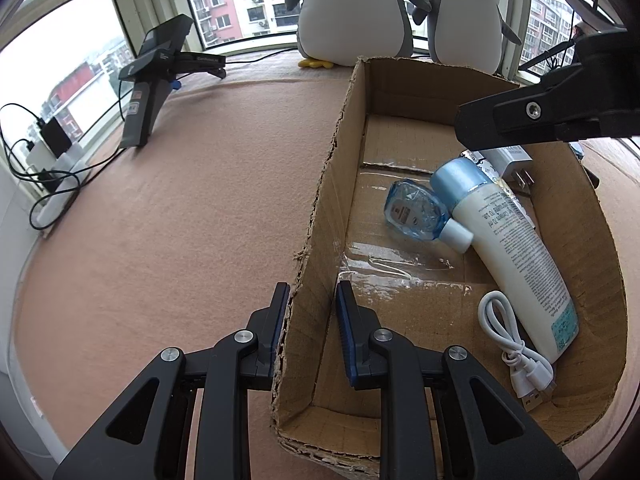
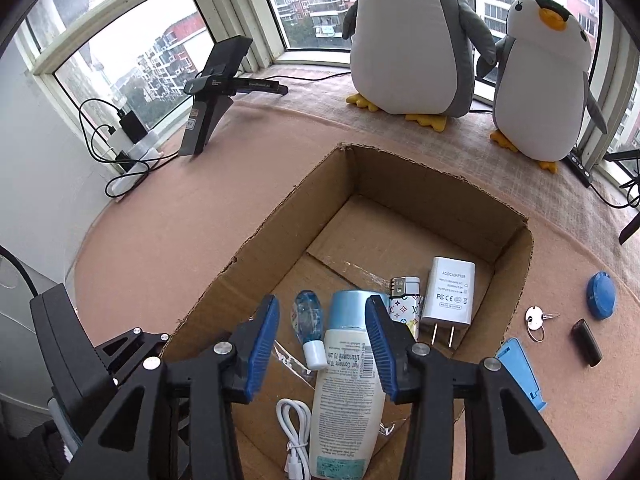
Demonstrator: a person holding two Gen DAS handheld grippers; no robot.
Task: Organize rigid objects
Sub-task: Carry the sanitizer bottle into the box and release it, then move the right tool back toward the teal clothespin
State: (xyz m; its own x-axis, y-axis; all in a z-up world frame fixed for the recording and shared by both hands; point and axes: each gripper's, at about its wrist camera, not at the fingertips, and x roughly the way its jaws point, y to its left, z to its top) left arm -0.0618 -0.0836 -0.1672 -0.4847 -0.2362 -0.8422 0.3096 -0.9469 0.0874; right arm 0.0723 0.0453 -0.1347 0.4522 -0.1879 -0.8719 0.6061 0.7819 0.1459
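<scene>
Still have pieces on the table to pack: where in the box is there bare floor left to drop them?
Free: the far half of the cardboard box floor, between the back wall and the white adapter. Crowded: the near half, where the cream bottle, small blue bottle, lighter and white cable lie packed.

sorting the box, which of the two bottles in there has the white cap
The small clear blue bottle, lying left of the big cream lotion bottle; the big one's cap is light blue.
</scene>
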